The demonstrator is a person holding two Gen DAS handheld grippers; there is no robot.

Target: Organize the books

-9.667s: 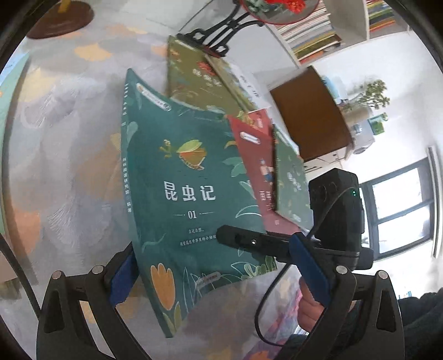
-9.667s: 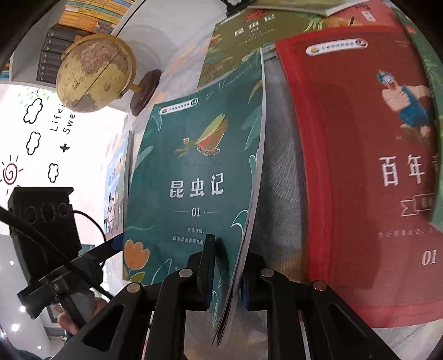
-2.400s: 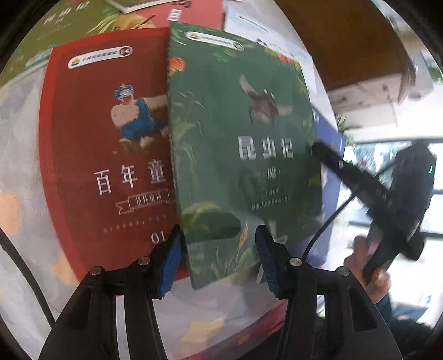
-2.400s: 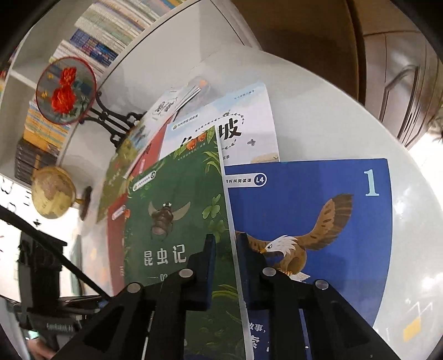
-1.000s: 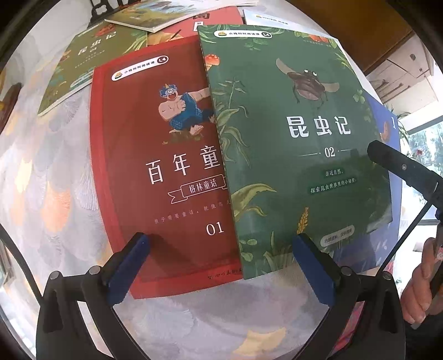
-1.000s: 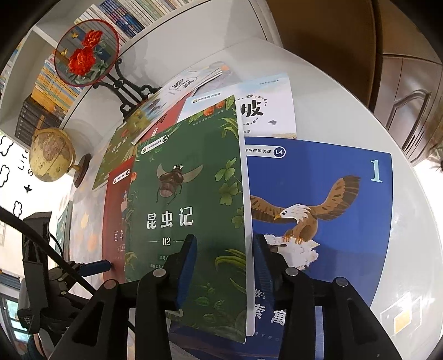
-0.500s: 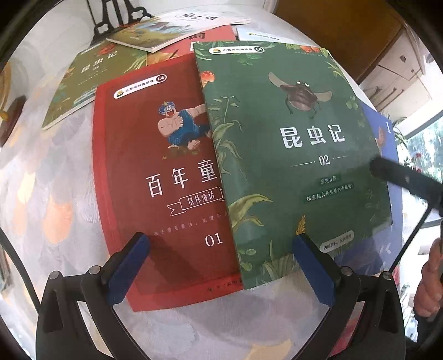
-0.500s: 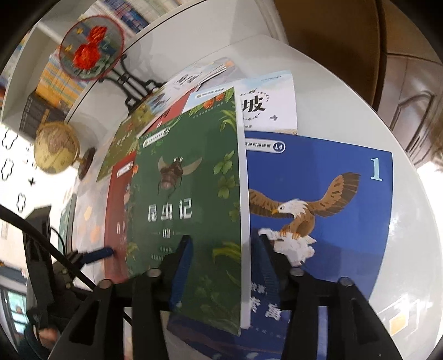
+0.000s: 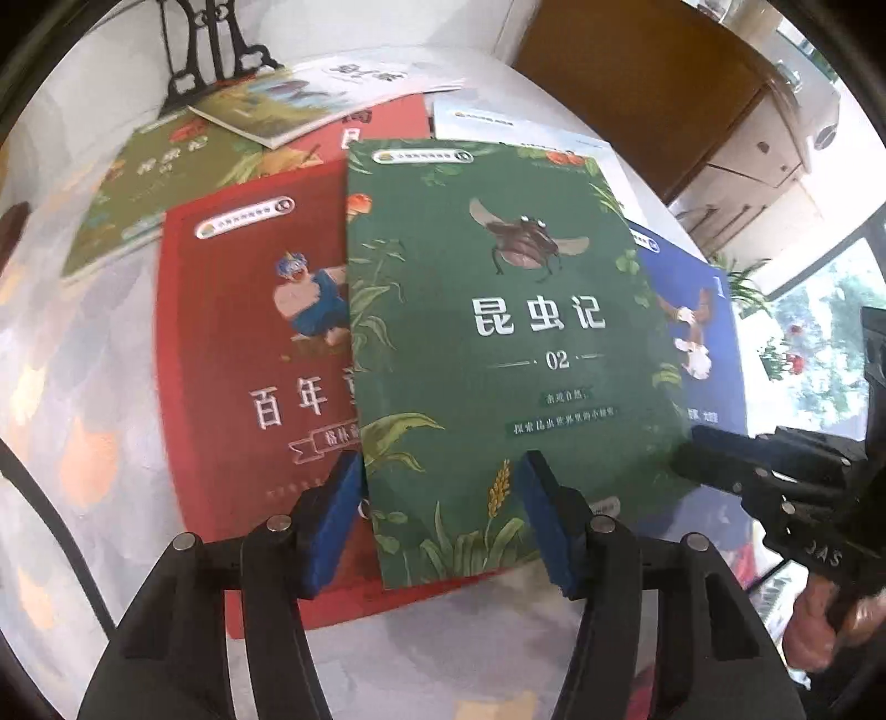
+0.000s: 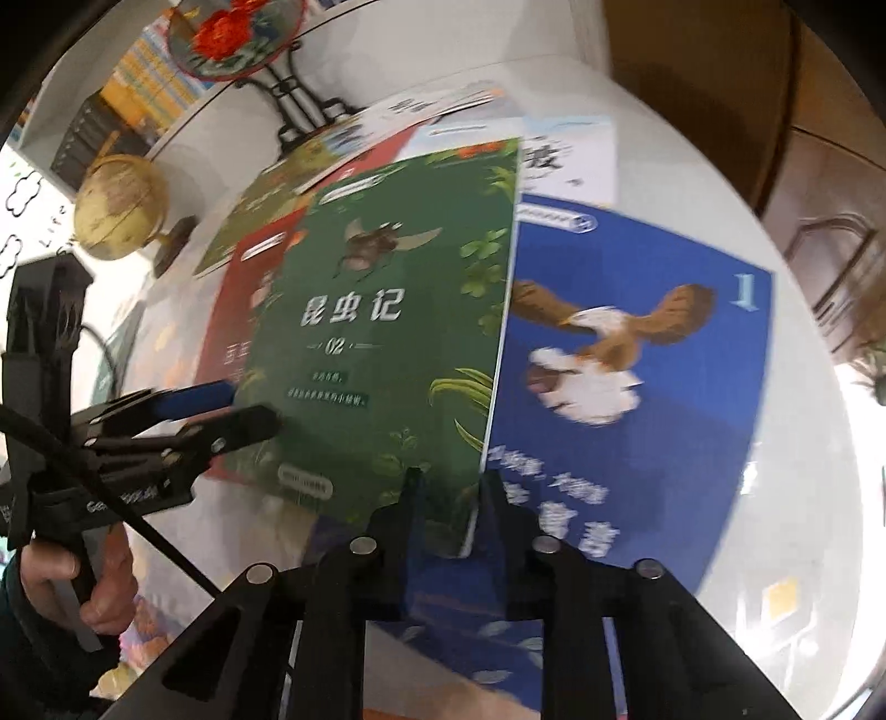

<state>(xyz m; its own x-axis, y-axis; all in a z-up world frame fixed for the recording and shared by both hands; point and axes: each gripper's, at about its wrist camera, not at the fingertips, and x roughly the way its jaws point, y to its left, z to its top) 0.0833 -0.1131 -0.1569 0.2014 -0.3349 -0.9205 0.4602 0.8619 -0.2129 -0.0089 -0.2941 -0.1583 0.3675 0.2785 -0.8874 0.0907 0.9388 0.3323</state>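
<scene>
Green book (image 10: 387, 343) lay lengthwise ahead of right tool (image 10: 448, 498), clamped on its near corner; left tool (image 9: 440, 509) half-open, closing astride the near edge.

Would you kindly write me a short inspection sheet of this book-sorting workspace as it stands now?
Surface: round table, pale, glossy.
Job's things: green beetle book overlaps red book and blue eagle book; olive book and others behind.
Clutter: globe; floral fan on black stand.
Grippers: right gripper has just closed on the green book's lower corner; left gripper has been closing, pads astride that book's left edge, not yet gripping.
Cables: black cable by the left gripper.
Surroundings: bookshelf, wooden cabinet, window.
</scene>
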